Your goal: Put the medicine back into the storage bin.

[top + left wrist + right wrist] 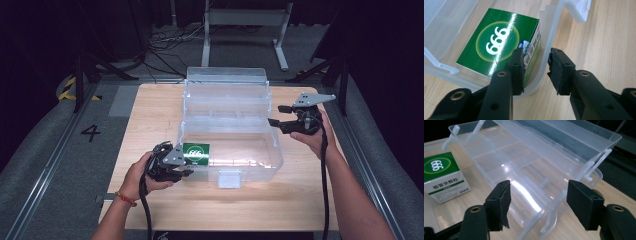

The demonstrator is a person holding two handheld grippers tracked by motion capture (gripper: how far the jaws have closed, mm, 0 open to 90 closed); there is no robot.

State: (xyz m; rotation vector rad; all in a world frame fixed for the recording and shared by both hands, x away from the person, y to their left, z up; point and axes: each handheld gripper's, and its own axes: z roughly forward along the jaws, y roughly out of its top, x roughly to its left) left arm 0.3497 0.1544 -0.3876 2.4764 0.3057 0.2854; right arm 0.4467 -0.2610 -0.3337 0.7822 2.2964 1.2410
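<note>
High view: wooden counter (pixel 150 210) carried one clear plastic storage box (pixel 250 165), lid swung up and back toward the far edge, standing near the counter's middle.

Item 1. Green carton (pixel 196 153) marked "666", lying flat inside the box at its near left corner, green face up, white side panel with printed characters turned toward the box wall. Left gripper view showed the carton (pixel 496 45) close against that corner wall.

Item 2. Left tool (pixel 181 167), held in the person's left hand (pixel 140 175) at the near left corner of the box. Left gripper view: jaws spread apart and straddling the rounded corner wall of the box (pixel 549 30), one jaw inside beside the carton's white side, the other outside over the counter (pixel 609 37). Nothing was pinched; contact between the inner jaw and the carton could not be told.

Item 3. Right tool (pixel 280 116), held in the person's right hand (pixel 312 137) just beside the right end of the box, near the counter's right edge. Right gripper view: jaws spread wide, empty, facing the box's right end wall (pixel 564 195), with the carton (pixel 444 177) farther off inside.
</note>
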